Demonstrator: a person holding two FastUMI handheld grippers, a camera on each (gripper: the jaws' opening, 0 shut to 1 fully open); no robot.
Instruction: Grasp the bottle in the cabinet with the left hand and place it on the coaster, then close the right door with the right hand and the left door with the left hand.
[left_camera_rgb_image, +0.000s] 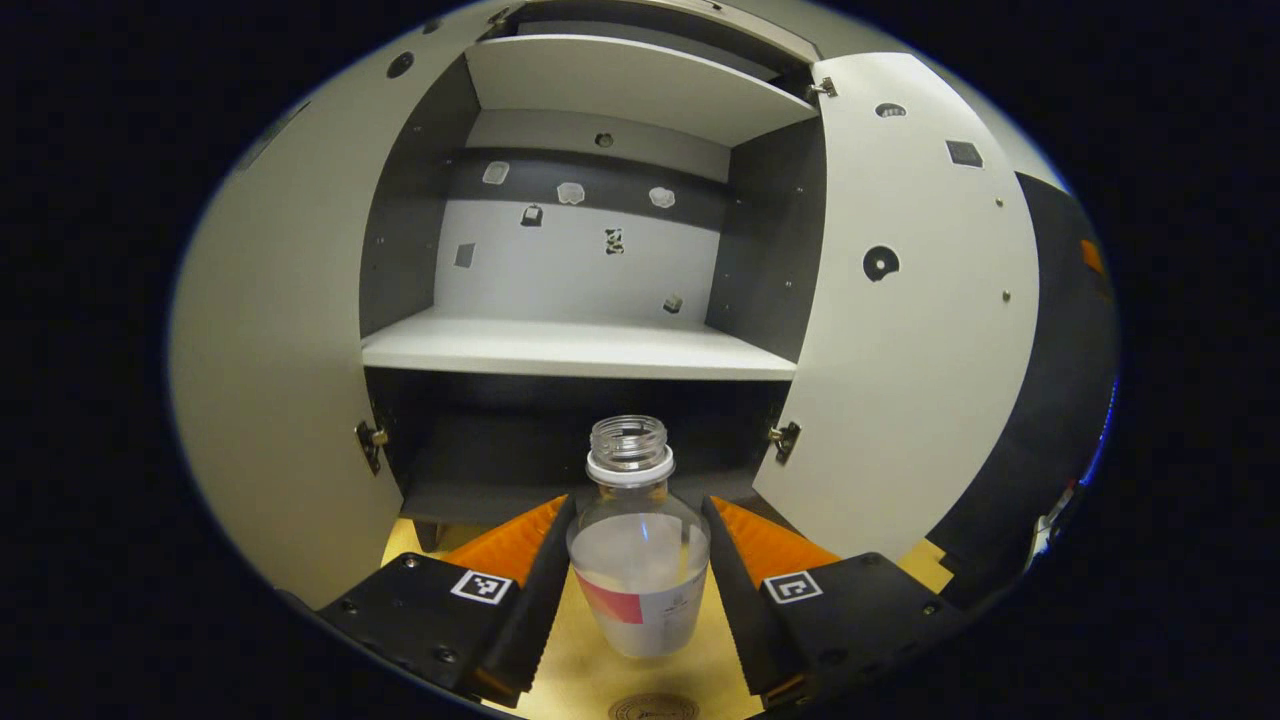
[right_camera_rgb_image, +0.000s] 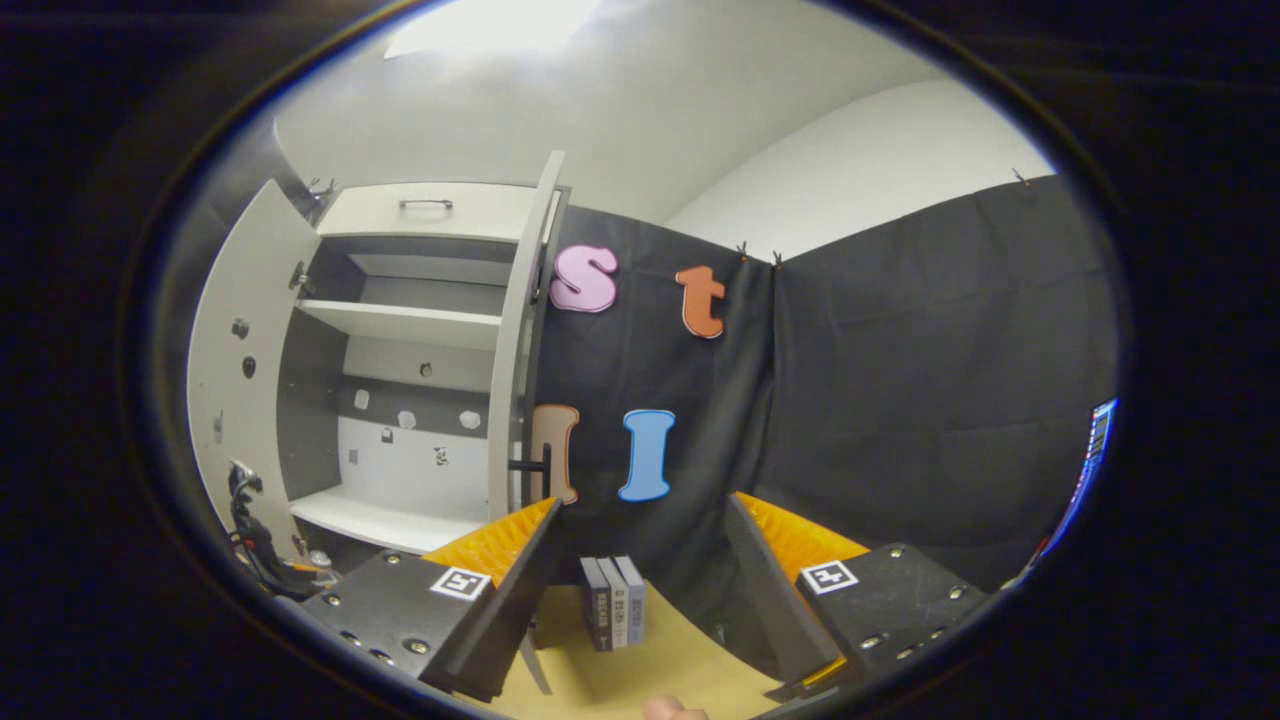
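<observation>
Upright bottle (left_camera_rgb_image: 638, 560) gripped in the left claw (left_camera_rgb_image: 638, 590) — coaster (left_camera_rgb_image: 654, 708) just below, nearer the camera — right claw (right_camera_rgb_image: 640, 590) open.

Both views toward open cabinet (left_camera_rgb_image: 590, 350)

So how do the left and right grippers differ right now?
The left gripper has the bottle between its fingers and looks shut on it; the right gripper is open and empty. The left faces the open cabinet head-on; the right points past its right door toward the books. Both are above the table.
</observation>
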